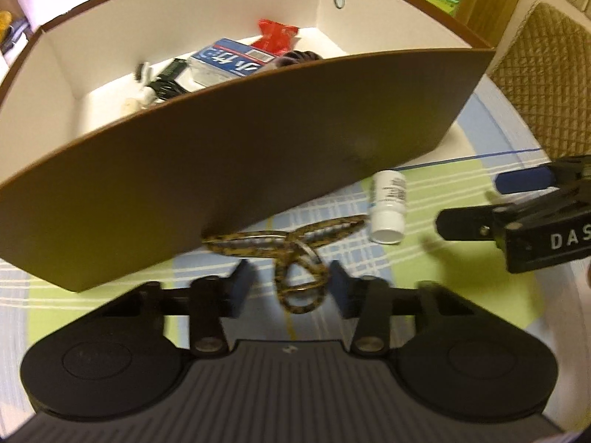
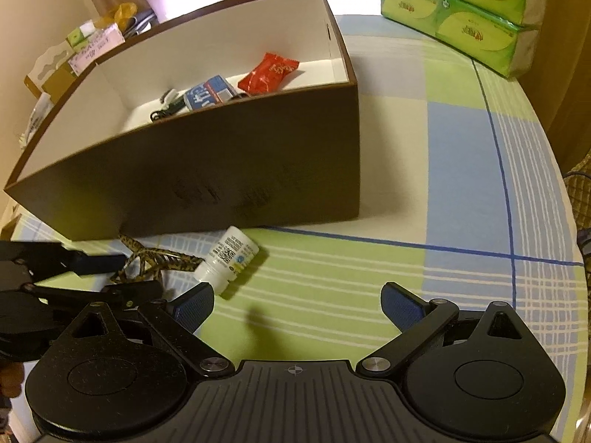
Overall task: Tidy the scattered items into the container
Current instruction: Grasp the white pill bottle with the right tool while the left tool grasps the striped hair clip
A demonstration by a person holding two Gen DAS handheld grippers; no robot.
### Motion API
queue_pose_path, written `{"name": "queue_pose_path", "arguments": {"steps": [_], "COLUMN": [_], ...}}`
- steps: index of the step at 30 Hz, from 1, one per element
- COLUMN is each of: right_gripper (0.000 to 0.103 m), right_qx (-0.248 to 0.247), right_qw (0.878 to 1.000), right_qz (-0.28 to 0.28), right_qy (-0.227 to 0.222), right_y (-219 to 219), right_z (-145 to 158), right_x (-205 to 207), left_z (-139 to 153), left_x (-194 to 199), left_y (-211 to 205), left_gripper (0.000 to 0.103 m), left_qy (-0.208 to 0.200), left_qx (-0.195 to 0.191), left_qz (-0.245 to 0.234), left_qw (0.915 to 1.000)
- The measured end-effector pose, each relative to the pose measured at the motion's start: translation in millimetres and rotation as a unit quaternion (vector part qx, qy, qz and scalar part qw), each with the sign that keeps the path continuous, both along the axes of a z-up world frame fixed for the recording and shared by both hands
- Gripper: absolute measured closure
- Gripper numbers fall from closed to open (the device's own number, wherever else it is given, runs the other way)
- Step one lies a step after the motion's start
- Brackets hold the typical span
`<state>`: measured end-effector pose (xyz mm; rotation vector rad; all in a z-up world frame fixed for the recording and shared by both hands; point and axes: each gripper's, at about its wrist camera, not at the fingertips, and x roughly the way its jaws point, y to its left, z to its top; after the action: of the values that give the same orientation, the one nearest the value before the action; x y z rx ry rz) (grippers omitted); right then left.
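Observation:
A brown box with white inner walls stands on the checked tablecloth; it holds a red packet, a blue tissue pack and a black cable. A leopard-patterned looped band lies against the box's near wall. My left gripper is open with its fingers on either side of the band's near loop. A small white bottle lies on its side to the right of the band. My right gripper is open and holds nothing, with the bottle just beyond its left fingertip.
Green tissue packs are stacked at the table's far right. A quilted chair back stands beyond the table edge. Cardboard and papers sit behind the box. Tablecloth stretches to the right of the box.

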<state>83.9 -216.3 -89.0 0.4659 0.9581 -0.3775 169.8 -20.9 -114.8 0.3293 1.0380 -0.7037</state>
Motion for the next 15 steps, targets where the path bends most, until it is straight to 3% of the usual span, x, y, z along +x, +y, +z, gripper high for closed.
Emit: {"name": "queue_pose_path", "arguments": {"steps": [6, 12, 14, 15], "right_gripper": [0.002, 0.002, 0.033, 0.036], "right_qx": [-0.004, -0.01, -0.009, -0.005], "right_qw": [1.0, 0.999, 0.999, 0.999], "right_qz": [0.021, 0.037, 0.036, 0.034], "right_qy": [-0.012, -0.018, -0.023, -0.022], "right_y": [8.8, 21.8, 24.2, 24.6], "right_z": [1.6, -2.1, -3.9, -5.9], "right_x": [12.0, 28.1, 33.6, 37.0], "left_z": [1.7, 4.2, 5.0, 5.3], "left_x": [-7.4, -8.0, -7.0, -5.8], "left_y": [13.7, 47.7, 59.6, 64.7], "left_gripper": [0.076, 0.076, 0.076, 0.076], "left_qy": [-0.011, -0.014, -0.013, -0.012], "left_qx": [0.007, 0.025, 0.03, 0.031], "left_qz": [0.007, 0.062, 0.082, 0.089], "left_qw": [0.9999, 0.9976, 0.9961, 0.9955]}}
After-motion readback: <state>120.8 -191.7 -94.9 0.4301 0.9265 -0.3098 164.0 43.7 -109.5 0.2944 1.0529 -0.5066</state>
